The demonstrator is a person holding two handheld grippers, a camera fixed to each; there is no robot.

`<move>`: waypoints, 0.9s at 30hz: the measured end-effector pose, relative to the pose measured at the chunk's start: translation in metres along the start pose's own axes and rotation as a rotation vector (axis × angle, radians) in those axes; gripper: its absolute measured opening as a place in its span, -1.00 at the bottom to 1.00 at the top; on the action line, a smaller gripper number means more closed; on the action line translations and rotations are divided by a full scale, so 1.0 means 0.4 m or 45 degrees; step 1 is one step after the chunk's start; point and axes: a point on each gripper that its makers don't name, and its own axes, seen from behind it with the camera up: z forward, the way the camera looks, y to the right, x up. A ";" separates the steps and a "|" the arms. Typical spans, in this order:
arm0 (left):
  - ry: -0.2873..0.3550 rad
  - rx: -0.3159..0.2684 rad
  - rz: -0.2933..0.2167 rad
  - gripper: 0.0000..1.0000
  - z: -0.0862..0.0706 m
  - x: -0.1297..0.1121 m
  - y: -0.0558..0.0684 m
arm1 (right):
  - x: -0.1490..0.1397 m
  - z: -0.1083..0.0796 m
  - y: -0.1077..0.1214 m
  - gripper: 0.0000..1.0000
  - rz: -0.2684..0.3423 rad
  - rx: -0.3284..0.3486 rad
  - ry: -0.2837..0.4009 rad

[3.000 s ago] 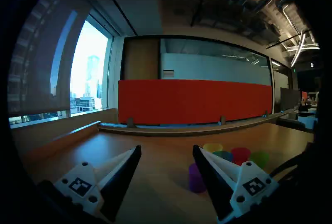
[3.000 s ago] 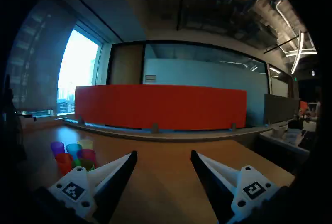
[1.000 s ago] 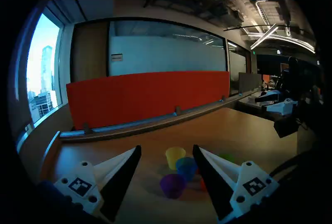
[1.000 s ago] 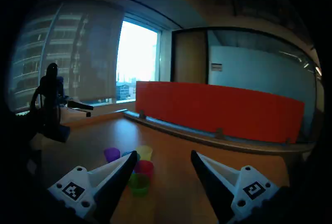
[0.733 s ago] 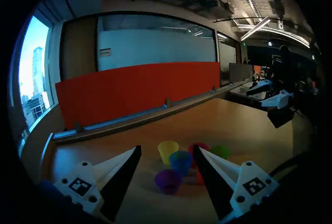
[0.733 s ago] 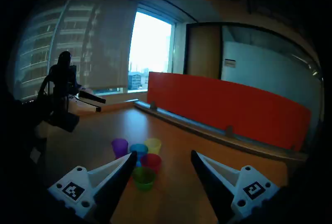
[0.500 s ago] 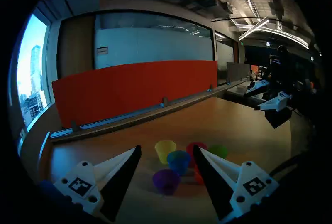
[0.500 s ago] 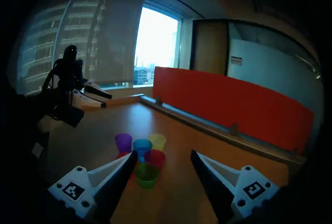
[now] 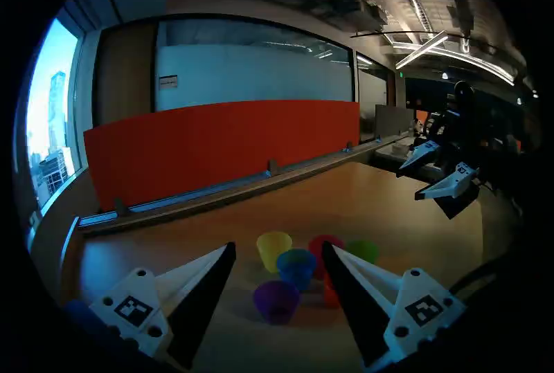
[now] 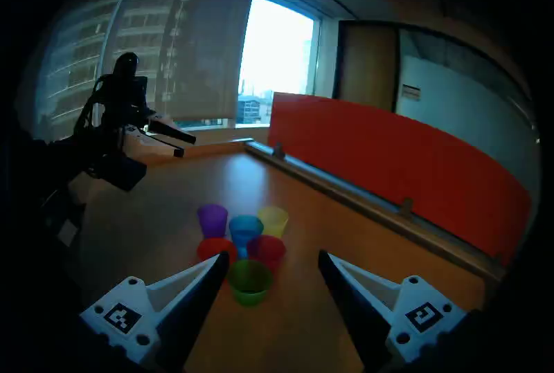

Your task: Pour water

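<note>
Hovering near the cups (image 10: 266,248), both tools empty. Left hand-held gripper (image 9: 277,246) is released, fingers wide apart with nothing between them. Right hand-held gripper (image 10: 273,255) is likewise spread and empty. Six small cups stand bunched on the tabletop (image 10: 298,331), touching or nearly so. In the right gripper view the green cup (image 10: 249,280) is nearest and the purple cup (image 10: 212,219), blue cup (image 10: 246,229) and yellow cup (image 10: 273,220) form the far row. In the left gripper view the purple cup (image 9: 275,300) is nearest, with the blue cup (image 9: 296,266) just behind it. Cannot tell which cup holds water; too dim. Likely step: pick a cup to pour from. Best bet is an outer cup, green for the right or purple for the left, since the inner ones are hemmed in. Come in low with fingers straddling the wall. Close gently, as thin plastic may flex. Lift straight up to avoid knocking neighbours, and hold it upright until over the target cup.
</note>
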 end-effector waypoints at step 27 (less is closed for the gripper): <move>-0.024 -0.034 0.069 0.84 0.031 -0.016 0.021 | -0.198 0.150 -0.037 1.00 -0.047 0.148 -0.220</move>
